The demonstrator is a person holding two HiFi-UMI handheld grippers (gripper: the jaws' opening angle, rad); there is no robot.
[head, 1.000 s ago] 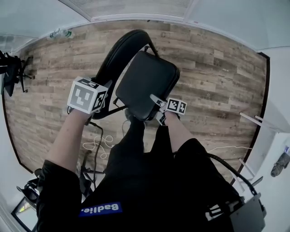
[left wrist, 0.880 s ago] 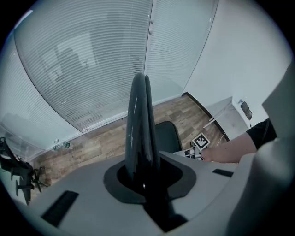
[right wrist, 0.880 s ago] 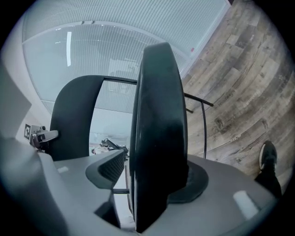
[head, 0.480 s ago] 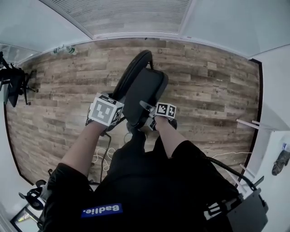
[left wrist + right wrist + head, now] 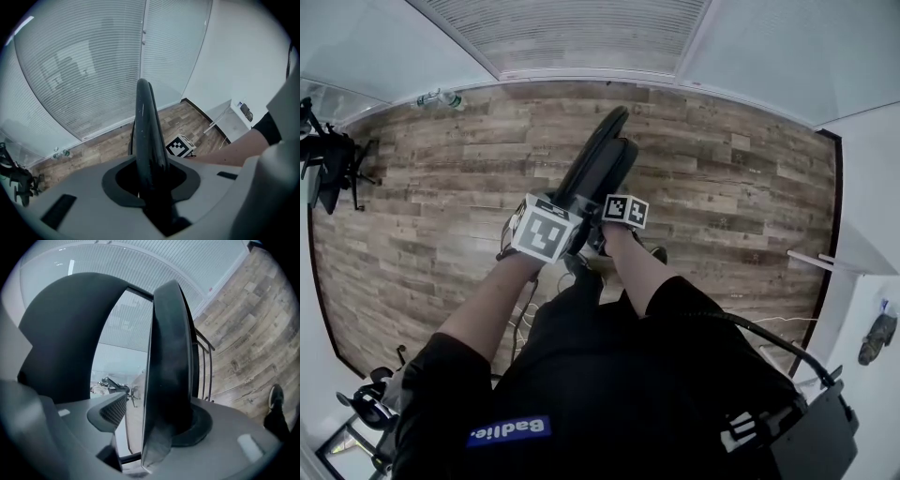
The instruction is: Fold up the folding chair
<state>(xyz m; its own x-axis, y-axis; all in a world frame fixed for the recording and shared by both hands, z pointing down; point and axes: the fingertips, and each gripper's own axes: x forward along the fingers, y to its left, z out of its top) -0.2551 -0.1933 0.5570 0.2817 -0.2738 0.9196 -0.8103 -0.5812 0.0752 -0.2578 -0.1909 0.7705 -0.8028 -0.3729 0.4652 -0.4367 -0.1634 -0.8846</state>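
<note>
The black folding chair (image 5: 598,157) stands on the wood floor in front of me, its seat swung up almost flat against the backrest. My left gripper (image 5: 567,223) is shut on the top edge of the backrest (image 5: 148,136), which runs straight up between its jaws in the left gripper view (image 5: 150,187). My right gripper (image 5: 605,225) sits right beside it, shut on the front edge of the seat (image 5: 171,366). In the right gripper view (image 5: 159,423) the seat fills the middle and the backrest (image 5: 65,333) curves close at its left.
A wall of white blinds (image 5: 581,37) runs behind the chair, with a water bottle (image 5: 439,97) at its foot. Black tripod gear (image 5: 328,155) stands at far left, a white table (image 5: 839,262) at right. My own legs and shoe (image 5: 656,253) are just behind the chair.
The right gripper has lifted the seat from open to nearly upright against the backrest. Both grippers have come together, and the chair now looks narrow, edge-on.
</note>
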